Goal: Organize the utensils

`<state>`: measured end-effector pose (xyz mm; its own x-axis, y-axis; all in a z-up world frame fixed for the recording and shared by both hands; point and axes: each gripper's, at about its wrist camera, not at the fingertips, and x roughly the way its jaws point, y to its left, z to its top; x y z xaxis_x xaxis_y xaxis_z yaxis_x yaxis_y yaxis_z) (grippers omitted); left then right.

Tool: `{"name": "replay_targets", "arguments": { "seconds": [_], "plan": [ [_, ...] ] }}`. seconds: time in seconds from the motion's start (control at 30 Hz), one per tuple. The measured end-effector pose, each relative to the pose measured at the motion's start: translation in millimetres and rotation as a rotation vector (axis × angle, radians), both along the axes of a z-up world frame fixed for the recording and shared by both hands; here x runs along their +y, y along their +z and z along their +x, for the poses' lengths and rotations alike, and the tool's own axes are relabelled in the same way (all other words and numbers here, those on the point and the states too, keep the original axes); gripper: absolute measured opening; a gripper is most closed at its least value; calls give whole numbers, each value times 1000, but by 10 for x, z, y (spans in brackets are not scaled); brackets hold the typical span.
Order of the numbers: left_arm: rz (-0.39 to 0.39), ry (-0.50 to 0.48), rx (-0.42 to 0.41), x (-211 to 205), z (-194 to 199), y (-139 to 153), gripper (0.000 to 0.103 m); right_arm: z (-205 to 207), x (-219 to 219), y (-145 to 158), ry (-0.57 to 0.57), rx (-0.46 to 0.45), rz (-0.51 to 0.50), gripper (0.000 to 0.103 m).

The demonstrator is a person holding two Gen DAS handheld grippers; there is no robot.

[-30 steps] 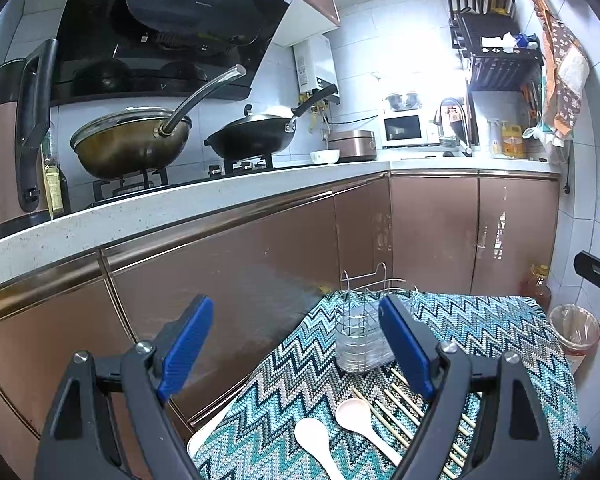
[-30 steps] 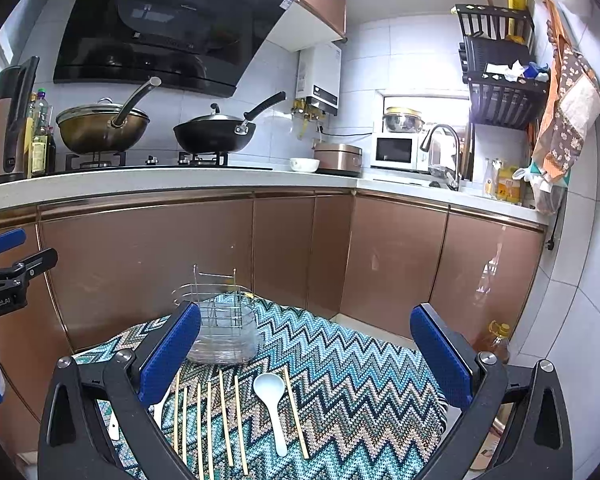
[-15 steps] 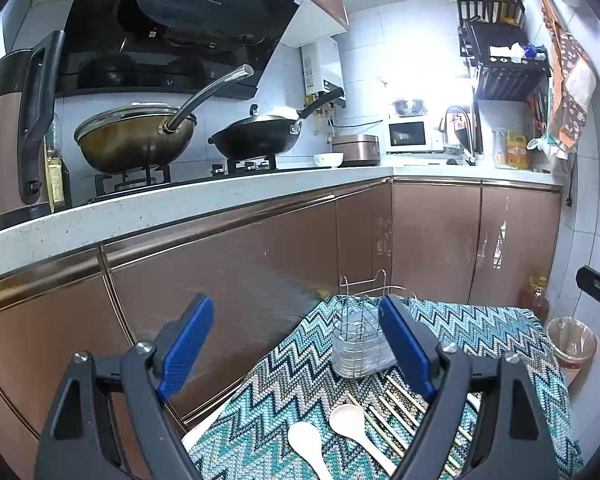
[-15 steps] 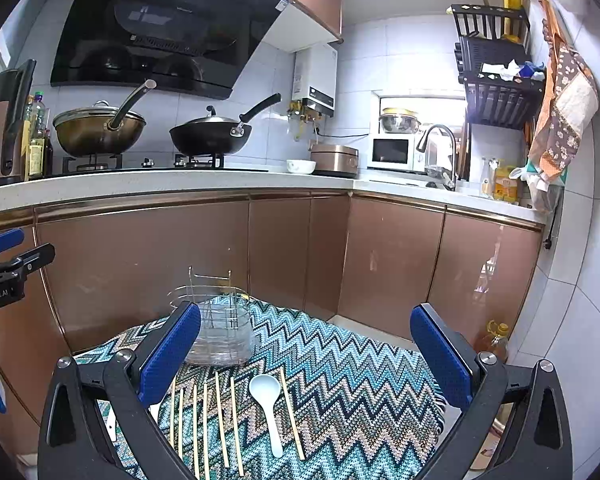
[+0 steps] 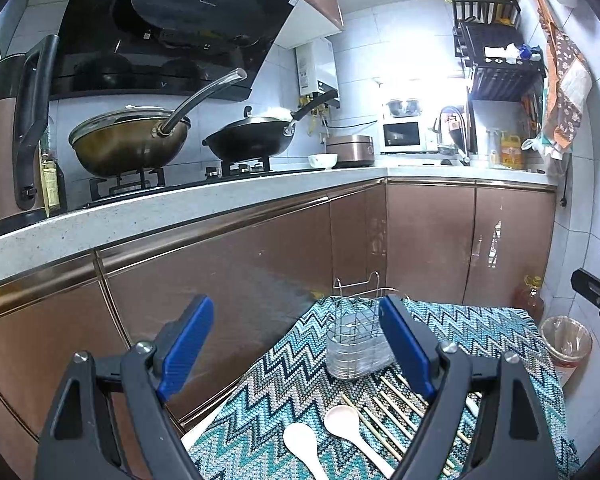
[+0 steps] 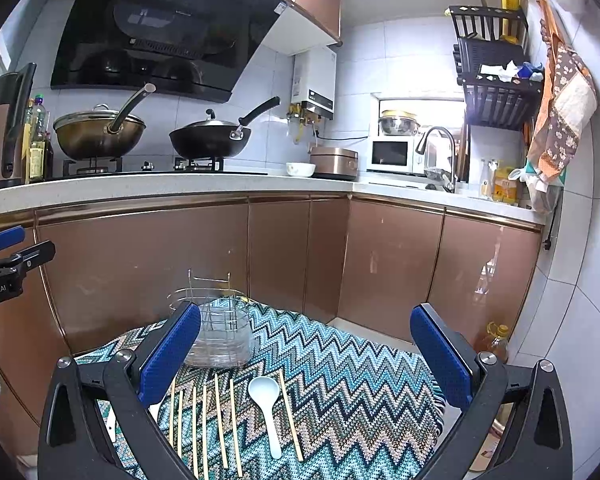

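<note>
Below, both spread tongs (image 5: 296, 344) (image 6: 305, 348) empty, chopsticks (image 6: 220, 420), spoons (image 5: 350, 428) beneath, apart.

The small bench under a zigzag teal cloth (image 5: 480, 332) (image 6: 340, 360) is seen by both views, from left and right, facing the brown kitchen cupboards (image 5: 260, 264) (image 6: 392, 260).

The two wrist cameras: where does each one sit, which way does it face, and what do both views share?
Left wrist: sits on the left claw, above the table's left edge, facing the stove counter; its open blue fingers show, and the right claw at the right edge.
Right wrist: sits on the right claw, facing the cabinets across the cloth; its open fingers show, and the left claw at the left edge.
Shared: wire holder, chopsticks, white spoon, both woks.
</note>
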<state>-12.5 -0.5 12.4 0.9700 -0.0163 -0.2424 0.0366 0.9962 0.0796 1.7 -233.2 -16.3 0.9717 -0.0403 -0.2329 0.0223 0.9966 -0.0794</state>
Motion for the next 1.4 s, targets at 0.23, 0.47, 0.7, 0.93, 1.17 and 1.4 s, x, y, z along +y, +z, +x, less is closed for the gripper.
{"name": "replay_targets", "arguments": {
  "seconds": [0.23, 0.47, 0.7, 0.93, 1.17, 1.4],
  "plan": [
    [-13, -8, -7, 14, -25, 42, 84, 0, -3, -3, 1, -2, 1, 103],
    [-23, -17, -8, 0, -46, 73, 84, -17, -28, -1, -2, -10, 6, 103],
    [-23, -21, -7, -6, -53, 103, 84, -31, -60, -11, -4, -11, 10, 103],
    [-32, -34, 16, 34, -30, 68, 84, -30, -89, -11, 8, -9, 14, 103],
    [-36, -64, 70, 79, 43, -27, 84, 23, -92, -47, 34, 9, 18, 103],
    [-71, -83, 141, 143, 166, -142, 84, 98, -97, -95, 61, 34, 21, 103]
  ]
}}
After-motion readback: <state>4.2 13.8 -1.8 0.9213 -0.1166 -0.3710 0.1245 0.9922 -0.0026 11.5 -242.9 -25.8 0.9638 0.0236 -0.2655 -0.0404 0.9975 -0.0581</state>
